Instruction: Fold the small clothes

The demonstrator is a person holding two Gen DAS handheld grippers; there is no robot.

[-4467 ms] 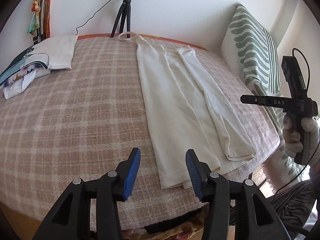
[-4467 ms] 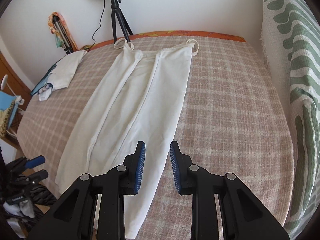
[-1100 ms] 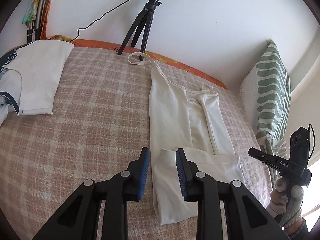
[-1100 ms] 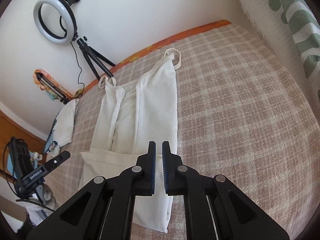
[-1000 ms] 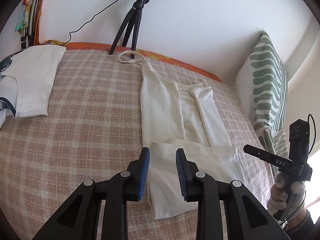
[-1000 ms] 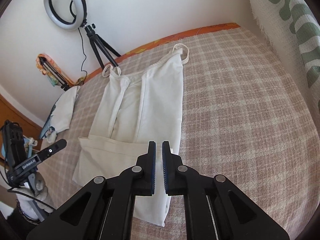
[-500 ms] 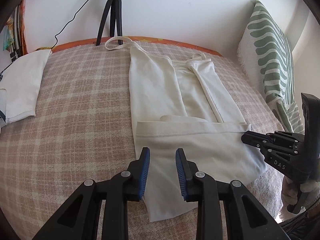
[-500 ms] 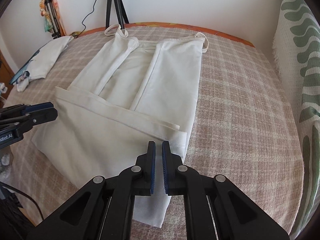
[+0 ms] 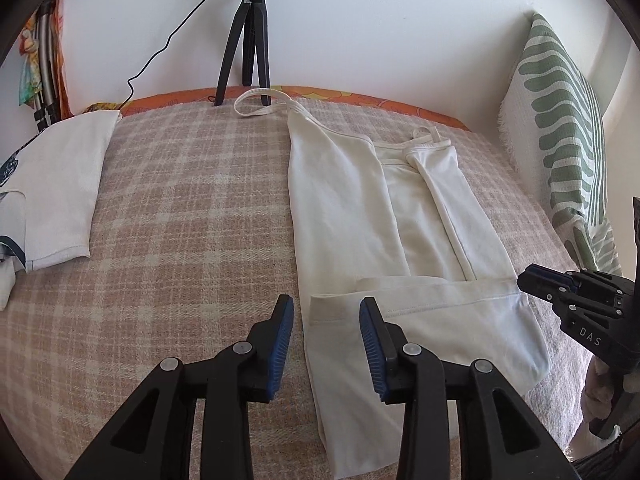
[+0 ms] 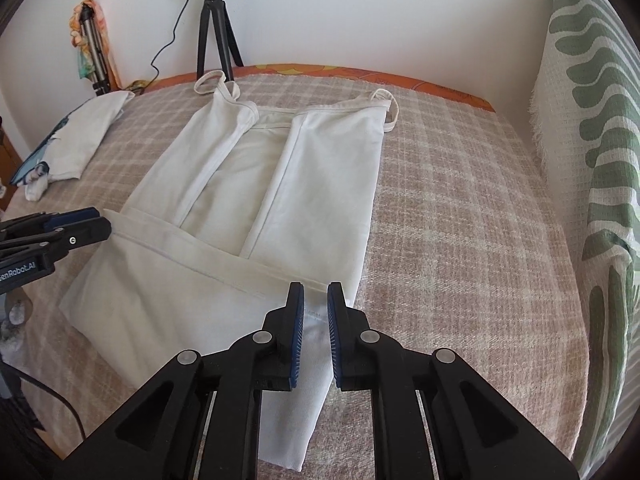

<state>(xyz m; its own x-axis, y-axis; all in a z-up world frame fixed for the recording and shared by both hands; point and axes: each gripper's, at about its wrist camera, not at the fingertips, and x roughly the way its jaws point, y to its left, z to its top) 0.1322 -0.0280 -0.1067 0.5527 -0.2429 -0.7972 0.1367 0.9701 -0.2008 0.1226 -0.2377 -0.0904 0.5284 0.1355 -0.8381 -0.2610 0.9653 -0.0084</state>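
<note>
A cream strappy top lies lengthwise on the plaid blanket, its sides folded in and its hem folded up over the lower body. My left gripper is open, its jaws just behind the hem's left corner and holding nothing. My right gripper is open by a narrow gap over the hem's right corner, with no cloth between the pads. Each gripper shows in the other's view: the right gripper at the hem's right corner, the left gripper at the hem's left corner.
A folded white garment lies at the blanket's left side. A black tripod stands at the far edge by the wall. A green-patterned cushion stands at the right. The blanket's near edge drops off below my grippers.
Both grippers carried the hem up over the top's lower body, laid it down and let go. The left jaws have opened wide, the right jaws slightly.
</note>
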